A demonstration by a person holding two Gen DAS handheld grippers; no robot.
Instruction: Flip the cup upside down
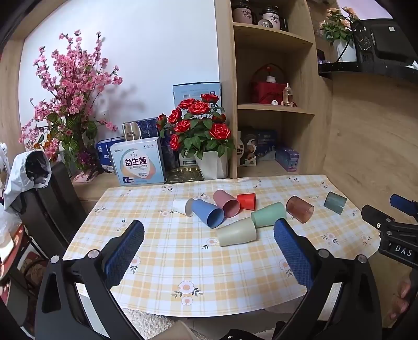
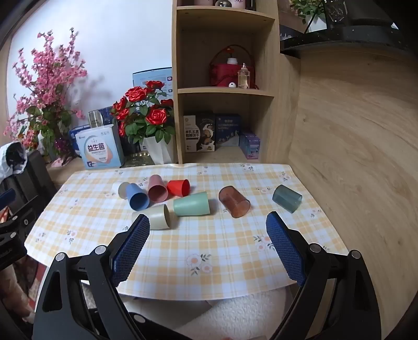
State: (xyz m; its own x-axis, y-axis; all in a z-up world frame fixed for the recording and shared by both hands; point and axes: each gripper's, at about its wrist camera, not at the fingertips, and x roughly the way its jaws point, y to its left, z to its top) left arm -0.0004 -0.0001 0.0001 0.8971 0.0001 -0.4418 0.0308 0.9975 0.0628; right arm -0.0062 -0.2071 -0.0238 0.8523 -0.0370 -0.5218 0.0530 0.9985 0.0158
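Looking over the checked tabletop (image 2: 183, 251), we count eight cups lying on their sides, none yet standing mouth-down. On the far left a white cup (image 1: 183, 206) touches a blue cup (image 1: 207, 213), with a pink cup (image 1: 226, 204) and a red cup (image 1: 247, 200) just beside them. Nearer to us lie a beige cup (image 1: 236, 232) and a mint green cup (image 1: 269, 214), touching. To the right, well apart from that cluster, sit a translucent brown cup (image 2: 233, 201) and a translucent grey cup (image 2: 286, 198).

We judge them all to be light, stiff plastic tumblers, smooth-walled and slightly tapered, likely to roll or skid if nudged from one side. The opaque ones look matte and should grip well against the textured blue pads; the two clear ones look glossier and may slip. We would take hold across the mid-wall, jaws squeezing opposite sides, then turn the wrist until the rim faces down.

Both tools hang above the near edge of the tabletop, holding nothing: the left hand-held gripper (image 1: 209, 251) is spread wide, and the right hand-held gripper (image 2: 207, 248) is equally wide.

For writing, we read "益生菌" on a white box (image 1: 138, 163) at the far left, "DAS" on the right tool's body in the left wrist view, and "moon cup" on the jars (image 1: 271, 18) on the top shelf. Smaller print on the shelf boxes is too fine to read.
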